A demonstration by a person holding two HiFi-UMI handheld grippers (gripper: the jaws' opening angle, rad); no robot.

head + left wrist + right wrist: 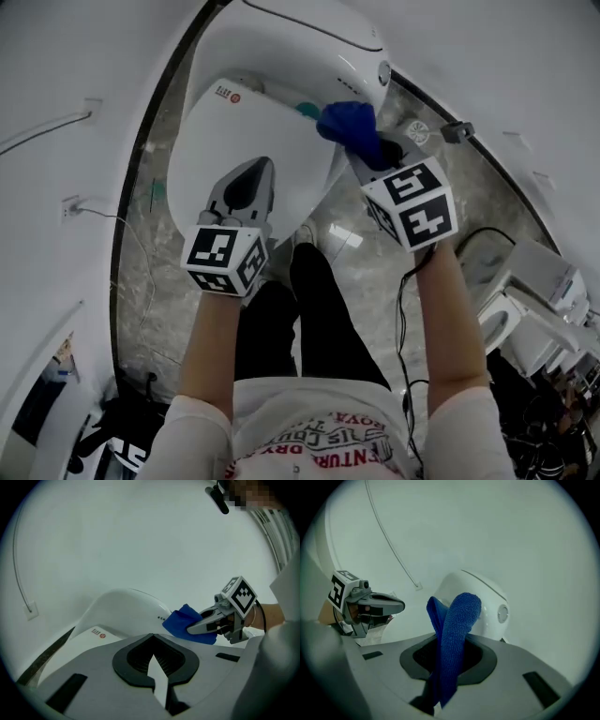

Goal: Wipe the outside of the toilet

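Observation:
The white toilet (281,56) stands against the wall, its lid (225,150) down. My right gripper (361,150) is shut on a blue cloth (349,122), and the cloth lies against the toilet's right side where lid meets tank. In the right gripper view the cloth (457,634) hangs out of the jaws, with the tank (478,597) behind it. My left gripper (261,173) hovers over the lid, shut and holding nothing. The left gripper view shows the right gripper (194,629) and the cloth (183,623) at the toilet (126,609).
The person's legs in black trousers (300,319) stand on the marble floor (361,272) before the bowl. A black cable (405,300) runs down at the right. A wall socket (70,206) sits at left. Other white fixtures (525,300) stand at the far right.

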